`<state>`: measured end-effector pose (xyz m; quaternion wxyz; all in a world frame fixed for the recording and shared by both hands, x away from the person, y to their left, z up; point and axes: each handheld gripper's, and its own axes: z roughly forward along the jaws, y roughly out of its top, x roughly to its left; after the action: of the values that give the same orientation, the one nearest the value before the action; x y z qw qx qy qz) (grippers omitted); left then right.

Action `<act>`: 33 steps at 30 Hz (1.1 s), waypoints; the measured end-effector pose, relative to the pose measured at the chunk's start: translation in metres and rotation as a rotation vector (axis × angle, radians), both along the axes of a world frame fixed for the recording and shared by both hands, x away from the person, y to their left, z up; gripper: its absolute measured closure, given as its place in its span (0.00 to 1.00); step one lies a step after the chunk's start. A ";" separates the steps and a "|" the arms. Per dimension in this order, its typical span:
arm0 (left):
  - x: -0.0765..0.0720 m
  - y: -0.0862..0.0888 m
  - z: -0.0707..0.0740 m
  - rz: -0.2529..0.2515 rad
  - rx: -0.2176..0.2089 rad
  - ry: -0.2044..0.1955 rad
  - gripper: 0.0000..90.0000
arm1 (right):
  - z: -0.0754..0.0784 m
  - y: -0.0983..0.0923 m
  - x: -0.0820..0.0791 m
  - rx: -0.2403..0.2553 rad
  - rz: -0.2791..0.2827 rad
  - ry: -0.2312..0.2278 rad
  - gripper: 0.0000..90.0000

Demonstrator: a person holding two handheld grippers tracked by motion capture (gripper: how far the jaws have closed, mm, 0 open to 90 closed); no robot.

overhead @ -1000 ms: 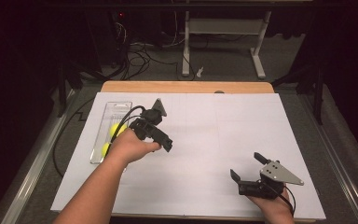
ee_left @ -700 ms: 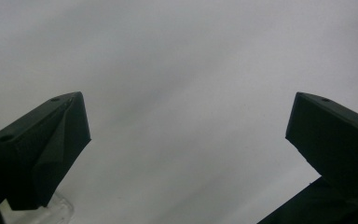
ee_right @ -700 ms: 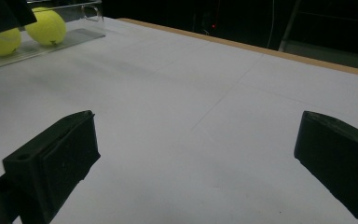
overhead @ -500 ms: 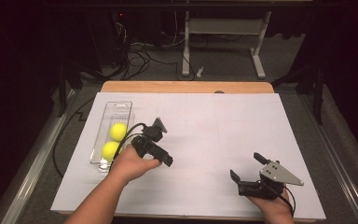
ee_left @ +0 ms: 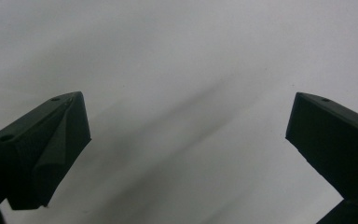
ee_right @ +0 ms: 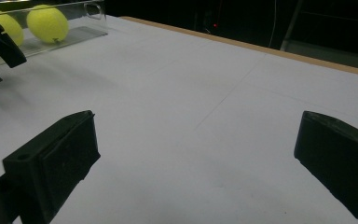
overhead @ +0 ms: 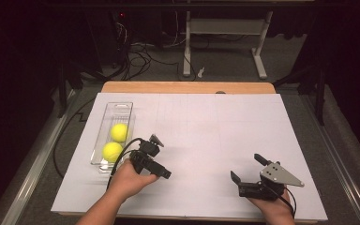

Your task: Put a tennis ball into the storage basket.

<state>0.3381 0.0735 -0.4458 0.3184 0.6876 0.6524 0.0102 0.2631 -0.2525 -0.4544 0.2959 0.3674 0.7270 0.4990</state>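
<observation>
White paper (overhead: 206,140) covers the table in front of me, with a wooden edge (overhead: 187,87) showing along the far side. My left gripper (overhead: 155,158) sits in my left hand (overhead: 130,177) over the near-left part of the sheet, just beside the near end of a clear plastic tray (overhead: 120,108). Its jaws stand spread wide with nothing between them; in the left gripper view they frame bare white surface (ee_left: 186,93).

Two yellow tennis balls lie in the tray, one (overhead: 119,132) farther from me and one (overhead: 112,151) nearer, close together. In the right gripper view the tray (ee_right: 93,11) and a ball (ee_right: 47,22) appear at the upper left.

My right gripper (overhead: 246,172) rests low at the near-right of the sheet, well apart from the tray, my right hand (overhead: 273,206) behind it. Its jaws are also spread wide and hold nothing.
</observation>
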 end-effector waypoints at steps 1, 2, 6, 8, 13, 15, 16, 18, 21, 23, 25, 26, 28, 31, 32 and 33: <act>0.000 0.000 -0.001 0.002 -0.001 -0.010 0.01 | 0.000 0.000 0.000 0.000 0.001 0.001 0.00; 0.000 -0.001 -0.001 0.002 -0.008 -0.020 0.01 | 0.000 0.001 0.000 -0.001 0.001 0.002 0.00; -0.001 0.000 0.001 0.002 -0.036 -0.044 0.01 | -0.001 0.003 0.000 -0.004 0.003 0.003 0.00; -0.001 0.002 0.000 -0.002 -0.045 -0.056 0.01 | -0.001 0.003 0.000 -0.004 0.004 0.005 0.00; -0.005 0.004 -0.003 -0.001 -0.073 -0.089 0.01 | -0.001 0.001 0.000 -0.001 0.001 0.004 0.00; -0.008 0.006 -0.005 -0.010 -0.083 -0.101 0.01 | -0.001 0.001 0.000 -0.001 0.001 0.003 0.00; -0.008 0.006 -0.006 -0.013 -0.083 -0.107 0.01 | -0.001 0.001 0.000 0.001 0.000 0.002 0.00; -0.010 0.008 -0.008 -0.018 -0.096 -0.119 0.01 | -0.001 0.001 0.000 0.001 0.001 0.003 0.00; -0.011 0.011 -0.011 -0.020 -0.114 -0.134 0.01 | -0.001 0.002 0.000 0.000 0.004 0.003 0.00; -0.012 0.012 -0.012 -0.019 -0.125 -0.149 0.01 | -0.001 0.002 0.000 -0.002 0.005 0.003 0.00; -0.014 0.014 -0.013 -0.025 -0.147 -0.163 0.01 | -0.002 0.002 0.000 -0.001 0.005 0.003 0.00; -0.014 0.014 -0.014 -0.026 -0.157 -0.171 0.01 | -0.002 0.002 0.000 -0.002 0.005 0.004 0.00; -0.016 0.014 -0.017 -0.031 -0.175 -0.187 0.02 | -0.002 0.001 0.001 0.000 0.004 0.006 0.00; -0.017 0.014 -0.021 -0.034 -0.190 -0.190 0.02 | -0.002 0.001 0.001 0.002 0.000 0.008 0.00; -0.017 0.013 -0.021 -0.030 -0.200 -0.194 0.02 | -0.002 0.000 0.001 0.004 -0.001 0.007 0.00; -0.017 0.014 -0.021 -0.032 -0.208 -0.199 0.02 | -0.002 0.001 0.001 0.004 -0.001 0.007 0.00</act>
<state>0.3212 0.0871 -0.4666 0.4512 0.6568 0.6042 0.0058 0.2645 -0.2520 -0.4563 0.2926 0.3701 0.7268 0.4992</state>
